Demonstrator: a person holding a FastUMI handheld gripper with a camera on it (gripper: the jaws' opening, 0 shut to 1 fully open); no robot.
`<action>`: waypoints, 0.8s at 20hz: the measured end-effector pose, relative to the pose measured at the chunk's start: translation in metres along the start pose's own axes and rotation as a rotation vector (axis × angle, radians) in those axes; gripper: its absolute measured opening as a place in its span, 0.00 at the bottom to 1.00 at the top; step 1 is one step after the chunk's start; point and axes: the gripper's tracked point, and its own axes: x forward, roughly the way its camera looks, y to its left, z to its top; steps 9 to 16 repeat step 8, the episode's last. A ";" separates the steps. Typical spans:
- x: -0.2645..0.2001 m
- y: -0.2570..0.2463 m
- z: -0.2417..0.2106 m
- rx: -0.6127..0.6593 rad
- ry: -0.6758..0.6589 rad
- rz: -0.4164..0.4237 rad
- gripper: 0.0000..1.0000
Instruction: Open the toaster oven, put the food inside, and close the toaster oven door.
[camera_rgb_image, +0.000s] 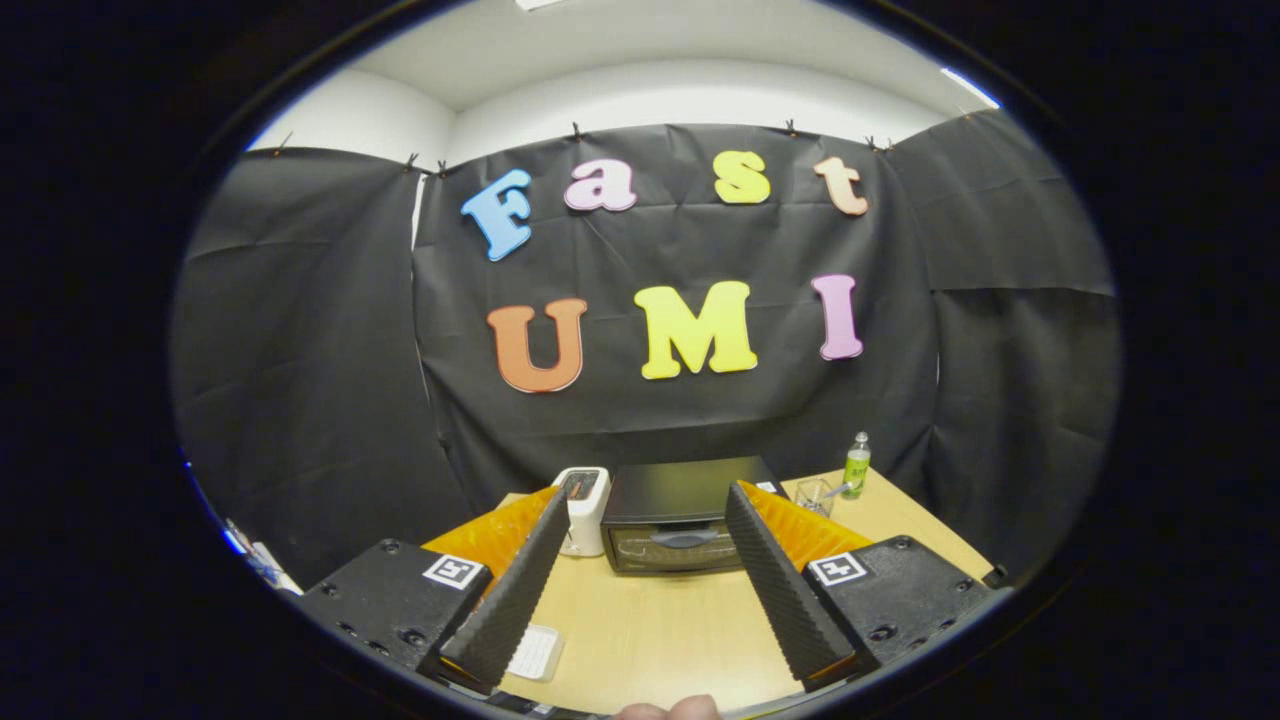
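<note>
1. Held above the near end of the wooden table, the gripper stands with its fingers spread wide and nothing between them but open tabletop.
2. Left of the toaster oven, the left finger shows its dark ribbed pad, with orange plastic behind it and a black block bearing a square marker at its base.
3. Nearer than the toaster oven and just beside that finger's base, a small white ridged tray lies flat on the table.
4. Touching or almost touching the toaster oven's left side, a white appliance with a dark top stands upright, partly hidden by the left fingertip.
5. Toaster oven: black, door shut, handle across the glass front; it sits at the far end of the table, beyond the fingertips and framed in the gap between them, well apart from both.
6. Right of the toaster oven, the right finger mirrors the left.
7. Farther right of the toaster oven, a clear glass holding a spoon stands near the table's far edge.
8. Just right of the glass, a green bottle stands upright.
</note>
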 end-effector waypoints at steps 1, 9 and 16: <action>0.000 0.000 0.001 0.003 -0.006 0.000 1.00; -0.001 -0.004 0.003 0.011 -0.010 0.003 1.00; -0.001 -0.004 0.003 0.011 -0.010 0.003 1.00</action>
